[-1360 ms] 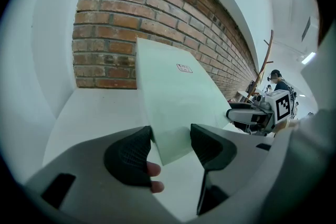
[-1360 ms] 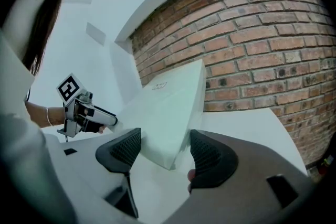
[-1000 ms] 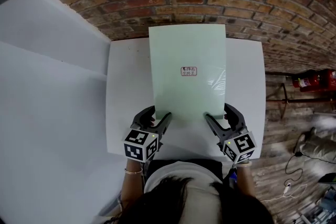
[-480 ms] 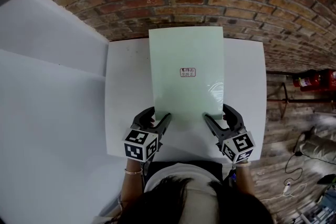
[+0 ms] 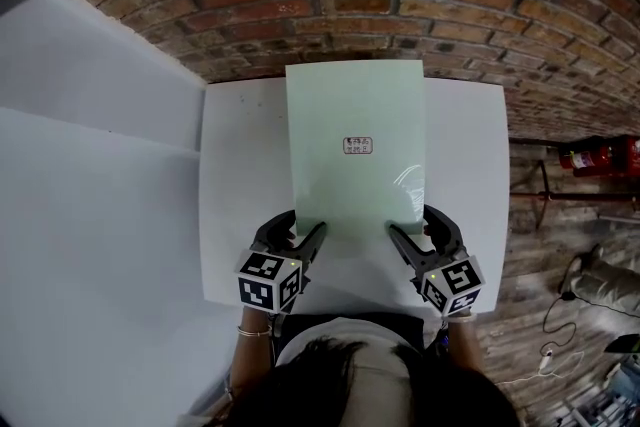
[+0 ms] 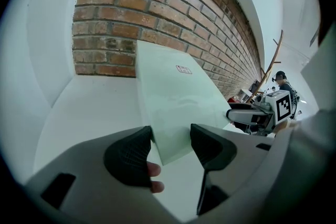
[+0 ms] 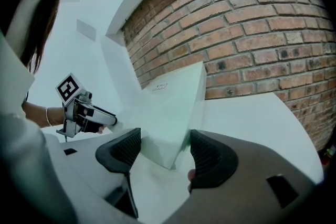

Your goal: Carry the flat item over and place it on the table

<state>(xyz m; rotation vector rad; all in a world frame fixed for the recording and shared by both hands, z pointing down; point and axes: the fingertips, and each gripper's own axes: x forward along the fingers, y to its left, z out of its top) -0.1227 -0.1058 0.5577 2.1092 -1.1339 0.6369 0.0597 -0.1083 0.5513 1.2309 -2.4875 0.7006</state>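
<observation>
- Pale-green sheet is the flat item: we have it over the white table, its long side running away from us, and a small label sits near its middle.
- Its far edge reaches past the table's back edge in front of the brick wall, so we judge that end to be raised off the top, not lying flat.
- Our left gripper has its jaws drawn in on the near-left corner, a pad against each side, and the corner's width keeps them apart.
- Our right gripper grips the near-right corner the same way, with the corner's tip poking through between the pads.
- We take the carry as done and the setting-down as the step in hand.
- Next, both ends should come down level until the sheet lies flat. After that the jaws can open and back off towards us without dragging the corners.
</observation>
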